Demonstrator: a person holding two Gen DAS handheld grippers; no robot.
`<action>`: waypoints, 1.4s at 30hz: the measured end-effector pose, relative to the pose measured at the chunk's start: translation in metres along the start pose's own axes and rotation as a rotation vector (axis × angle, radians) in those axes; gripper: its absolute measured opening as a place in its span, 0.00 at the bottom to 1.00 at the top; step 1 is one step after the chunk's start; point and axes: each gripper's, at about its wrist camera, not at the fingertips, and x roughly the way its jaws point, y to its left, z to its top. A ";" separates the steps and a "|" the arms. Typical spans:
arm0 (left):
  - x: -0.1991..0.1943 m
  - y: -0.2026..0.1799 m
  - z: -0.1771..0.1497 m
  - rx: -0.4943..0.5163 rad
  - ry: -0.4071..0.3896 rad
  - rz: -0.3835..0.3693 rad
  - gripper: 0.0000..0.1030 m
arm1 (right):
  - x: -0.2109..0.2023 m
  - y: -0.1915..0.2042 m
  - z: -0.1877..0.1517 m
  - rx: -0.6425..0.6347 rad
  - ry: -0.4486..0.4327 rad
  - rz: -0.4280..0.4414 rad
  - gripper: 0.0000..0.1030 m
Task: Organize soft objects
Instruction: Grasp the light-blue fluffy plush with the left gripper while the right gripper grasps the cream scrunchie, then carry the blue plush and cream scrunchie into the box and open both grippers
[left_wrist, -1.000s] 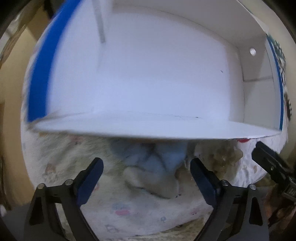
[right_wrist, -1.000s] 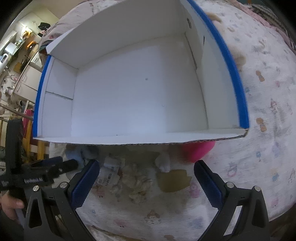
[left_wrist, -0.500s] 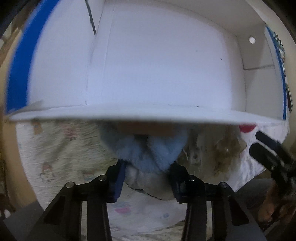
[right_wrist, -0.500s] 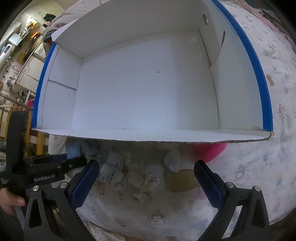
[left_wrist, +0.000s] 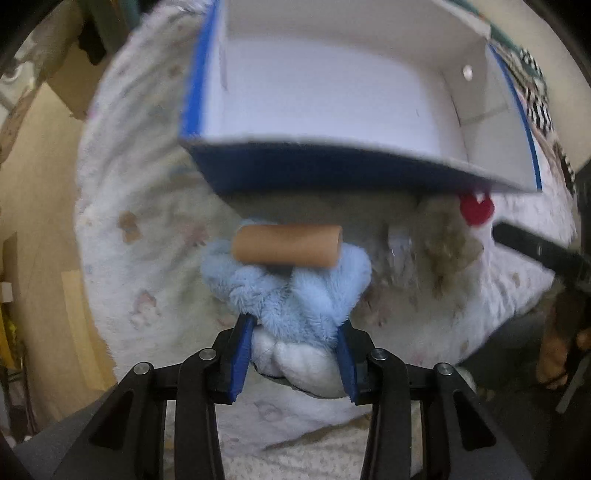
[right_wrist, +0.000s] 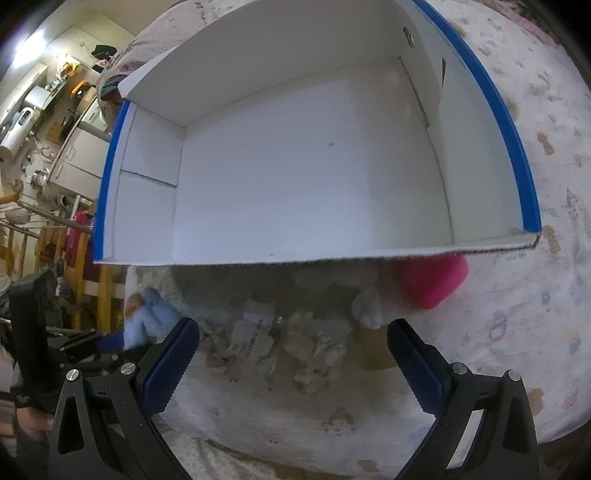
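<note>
I've got the fluffy light-blue and white plush toy (left_wrist: 295, 299), tan tube (left_wrist: 288, 246) at its far end, pinched between the left gripper (left_wrist: 295, 360) pads, in front of the open white cardboard box with blue outer sides (right_wrist: 310, 177). My right gripper (right_wrist: 291, 358) gapes wide over beige plush scraps (right_wrist: 314, 350) on the printed blanket (right_wrist: 517, 332).

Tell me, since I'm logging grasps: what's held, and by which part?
The left gripper pinches the blue plush toy at its near, lower end; the right gripper holds nothing.
</note>
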 end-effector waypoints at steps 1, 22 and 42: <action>-0.003 0.003 0.000 -0.009 -0.017 0.010 0.36 | 0.000 0.001 -0.001 0.001 0.003 0.008 1.00; -0.021 0.005 0.009 0.004 -0.079 0.019 0.36 | 0.028 0.014 -0.010 -0.080 0.096 -0.012 0.14; -0.114 -0.005 -0.027 -0.087 -0.464 0.144 0.36 | -0.078 0.074 -0.003 -0.245 -0.269 0.339 0.14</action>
